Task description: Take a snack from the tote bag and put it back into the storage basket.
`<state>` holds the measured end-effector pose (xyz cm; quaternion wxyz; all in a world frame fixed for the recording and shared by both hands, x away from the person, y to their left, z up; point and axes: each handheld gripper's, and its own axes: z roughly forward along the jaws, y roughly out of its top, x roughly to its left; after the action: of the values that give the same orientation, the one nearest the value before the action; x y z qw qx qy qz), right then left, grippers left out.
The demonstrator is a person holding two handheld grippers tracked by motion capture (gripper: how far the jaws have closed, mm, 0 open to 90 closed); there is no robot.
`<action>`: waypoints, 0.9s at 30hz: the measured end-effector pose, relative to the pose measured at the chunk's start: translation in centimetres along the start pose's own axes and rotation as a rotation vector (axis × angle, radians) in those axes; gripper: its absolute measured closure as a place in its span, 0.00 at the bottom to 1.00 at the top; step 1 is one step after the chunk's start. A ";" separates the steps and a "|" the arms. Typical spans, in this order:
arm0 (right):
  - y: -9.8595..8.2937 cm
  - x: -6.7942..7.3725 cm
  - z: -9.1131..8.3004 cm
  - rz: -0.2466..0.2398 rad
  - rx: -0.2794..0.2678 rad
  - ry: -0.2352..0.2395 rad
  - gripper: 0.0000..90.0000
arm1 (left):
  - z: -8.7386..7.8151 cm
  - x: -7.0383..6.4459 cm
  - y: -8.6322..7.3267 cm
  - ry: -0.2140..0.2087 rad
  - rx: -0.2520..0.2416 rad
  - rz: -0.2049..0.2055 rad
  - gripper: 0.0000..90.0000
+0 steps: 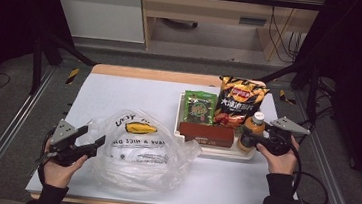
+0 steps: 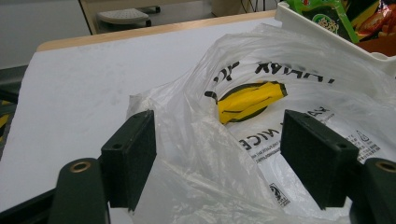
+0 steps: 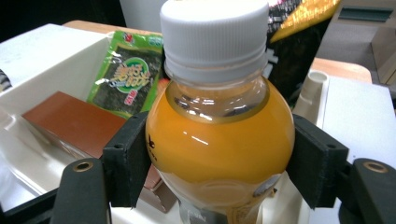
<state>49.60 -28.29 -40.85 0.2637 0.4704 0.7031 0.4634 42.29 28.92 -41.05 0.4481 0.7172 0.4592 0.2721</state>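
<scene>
A: Left claw — jaws spread, straddling a fold at the edge of the bag on the desk, nothing pinched yet.

B: Step, as I judge it?

A: Loading snacks from the tray into the bag. The left should pinch one layer at the rim and lift it, so the mouth opens toward the tray.

B: Right side?

A: Right claw — pads against both sides of the bottle, which stands at the tray's right end. Looks clamped on the bulge below the neck. Lift it straight up to clear the rim, and keep it upright.

B: Unclear items?

A: Where the bag's mouth lies — folds hide it. The bottle's base is cut off in the right gripper view. The box label is unreadable.
</scene>
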 end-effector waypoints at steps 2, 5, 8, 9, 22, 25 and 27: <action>-0.2 -0.1 0.1 -0.005 0.020 0.000 0.34 | 0.0 0.0 0.0 0.001 0.001 0.000 0.29; -0.2 -0.1 0.2 -0.008 0.024 0.001 0.34 | 0.0 0.0 0.0 0.001 -0.002 0.000 0.29; -0.2 -0.1 0.3 -0.004 0.032 0.003 0.34 | 0.0 0.1 0.0 0.001 -0.002 -0.004 0.29; -0.3 -0.1 0.4 -0.003 0.038 0.004 0.34 | -0.1 0.1 0.0 0.001 -0.001 -0.004 0.29; -1.1 -0.4 0.5 0.032 0.016 0.010 0.33 | 0.0 0.3 0.0 0.004 0.004 -0.009 0.29; -1.1 -0.4 0.5 0.040 -0.002 -0.003 0.28 | -0.1 0.4 -0.1 0.005 0.005 -0.011 0.29; -1.1 -0.2 0.4 0.046 -0.015 -0.006 0.25 | -0.1 0.5 -0.1 0.005 0.003 -0.014 0.29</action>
<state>49.51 -28.47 -42.05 0.2586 0.4860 0.6877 0.4733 42.39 29.43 -41.06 0.4478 0.7139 0.4659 0.2699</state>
